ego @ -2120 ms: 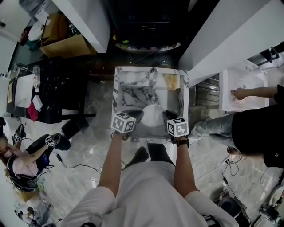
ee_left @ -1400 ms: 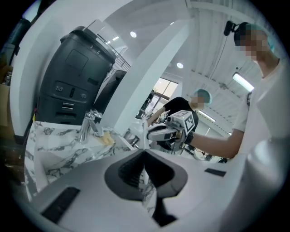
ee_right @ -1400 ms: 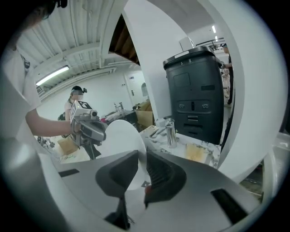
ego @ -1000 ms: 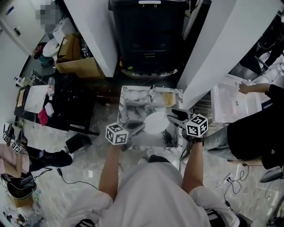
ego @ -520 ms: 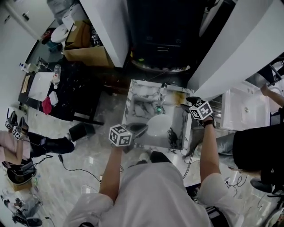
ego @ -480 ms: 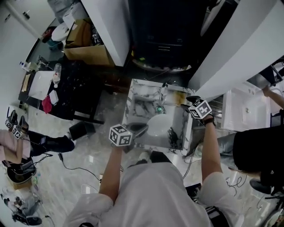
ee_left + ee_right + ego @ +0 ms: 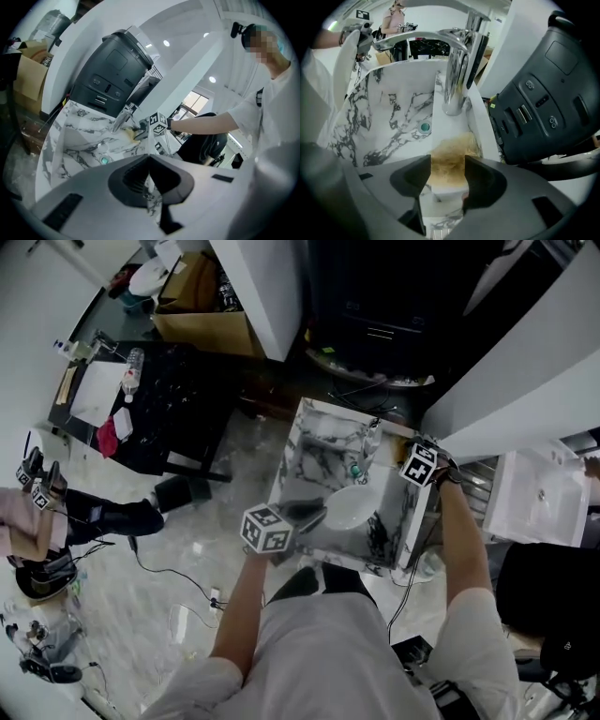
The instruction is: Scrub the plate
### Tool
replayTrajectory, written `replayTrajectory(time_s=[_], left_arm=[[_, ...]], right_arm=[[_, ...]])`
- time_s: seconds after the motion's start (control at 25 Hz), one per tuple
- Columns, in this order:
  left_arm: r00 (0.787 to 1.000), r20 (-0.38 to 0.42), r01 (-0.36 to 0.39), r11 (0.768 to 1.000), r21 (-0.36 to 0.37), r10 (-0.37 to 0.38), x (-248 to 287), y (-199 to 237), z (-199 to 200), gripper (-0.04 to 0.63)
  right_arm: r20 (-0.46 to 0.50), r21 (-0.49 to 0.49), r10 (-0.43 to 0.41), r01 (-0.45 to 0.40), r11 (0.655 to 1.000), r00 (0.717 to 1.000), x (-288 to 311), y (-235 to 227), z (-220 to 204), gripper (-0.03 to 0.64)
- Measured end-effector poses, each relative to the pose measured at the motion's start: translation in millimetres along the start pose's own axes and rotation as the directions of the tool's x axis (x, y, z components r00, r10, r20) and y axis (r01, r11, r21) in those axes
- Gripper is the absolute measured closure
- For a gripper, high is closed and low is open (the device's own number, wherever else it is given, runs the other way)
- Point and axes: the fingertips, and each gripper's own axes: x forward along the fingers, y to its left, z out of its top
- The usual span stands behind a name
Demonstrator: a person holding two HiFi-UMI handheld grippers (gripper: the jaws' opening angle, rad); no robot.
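My left gripper has its jaws pressed together on the rim of the plate, which stands on edge over the sink basin, well to the left of the faucet in the right gripper view. My right gripper points down at the sponge on the ledge just beside the faucet's base. Its jaws have just been opening and stand spread wide, with the sponge showing in the gap but not gripped. My worry is the thin pinch (only the edge is caught): scrubbing pressure may swivel the plate or drop it into the basin. If I close too high I'd catch only loose fibres, or nudge the sponge off the ledge. The faucet base is also near enough to strike.
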Motion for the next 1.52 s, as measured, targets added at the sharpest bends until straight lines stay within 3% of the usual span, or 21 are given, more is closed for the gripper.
replayTrajectory(time_s=[0.24,0.32,0.52,0.72,0.88,1.04,1.16,1.36,1.52], left_arm=[[1.0,0.015,-0.023,1.0,-0.008,0.023,-3.2,6.2,2.4,0.58],[0.999,0.023,-0.023,0.999,-0.025,0.023,-5.7,5.1,1.5,0.58],[0.998,0.039,-0.048,0.993,-0.108,0.052,-13.6,3.9,6.3,0.58],[0.995,0.084,-0.036,0.987,-0.158,0.05,-19.1,-2.7,18.9,0.58],[0.99,0.143,0.01,0.986,-0.166,0.014,-19.8,-19.8,40.0,0.58],[0.976,0.217,0.071,0.981,-0.183,-0.03,-21.3,-39.9,64.9,0.58],[0.968,0.25,0.069,0.988,-0.136,-0.033,-18.2,-51.2,80.7,0.58],[0.969,0.246,0.033,0.999,-0.034,-0.023,-6.2,-75.6,90.8,0.58],[0.968,0.233,0.091,0.996,0.01,-0.09,1.7,-104.7,90.7,0.58]], right_arm=[[0.013,0.073,-0.016,0.015,0.997,1.0,5.8,-2.3,6.2,0.457],[0.049,0.141,-0.029,0.022,0.99,0.998,0.3,-0.6,8.9,0.5],[0.189,0.331,-0.1,0.032,0.943,0.977,-40.6,0.1,18.4,0.537],[0.353,0.535,-0.245,0.02,0.845,0.903,-112.5,10.3,26.8,0.561],[0.401,0.574,-0.347,0.063,0.816,0.848,-175.0,38.9,25.9,0.569],[0.462,0.632,-0.448,0.071,0.772,0.766,-252.8,61.8,39.5,0.574],[0.516,0.611,-0.453,0.058,0.79,0.727,-294.8,84.7,72.7,0.578],[0.549,0.5,-0.389,0.082,0.862,0.74,-308.6,125.3,132.3,0.578],[0.518,0.453,-0.414,0.17,0.875,0.748,-305.0,131.3,154.3,0.58]])
